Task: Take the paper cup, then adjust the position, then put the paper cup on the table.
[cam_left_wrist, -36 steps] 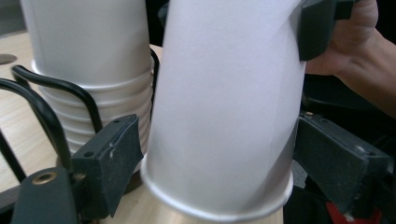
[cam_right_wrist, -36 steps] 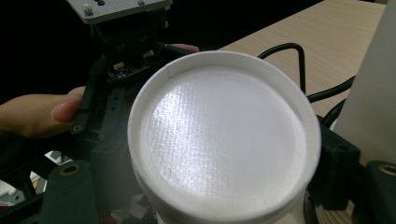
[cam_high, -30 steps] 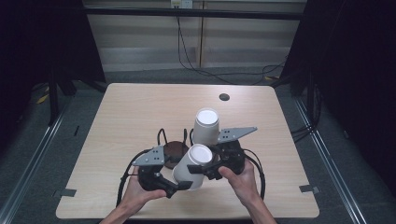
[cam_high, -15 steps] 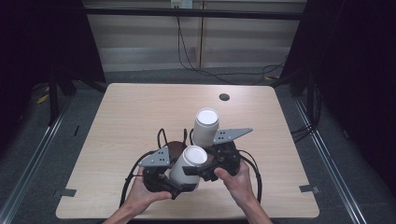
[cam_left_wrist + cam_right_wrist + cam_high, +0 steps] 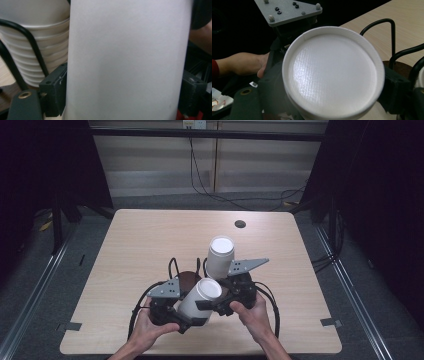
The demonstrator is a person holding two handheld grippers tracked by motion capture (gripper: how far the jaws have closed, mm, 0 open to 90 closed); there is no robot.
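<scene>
The left gripper [image 5: 192, 312] is clamping a smooth white paper cup [image 5: 200, 300] across its cylindrical wall, jaws closed firmly on both sides. The cup is lying tilted, with its flat circular base, which is showing a fine woven texture and a raised rim, pointing up and away from the person. The right gripper [image 5: 220, 302] is sitting close against that base end; whether its jaws are gripping cannot be told. Just behind, a ribbed stack of white cups [image 5: 220, 257] is standing inside a black wire holder [image 5: 172, 267] on the pale wood-grain table [image 5: 140, 240].
</scene>
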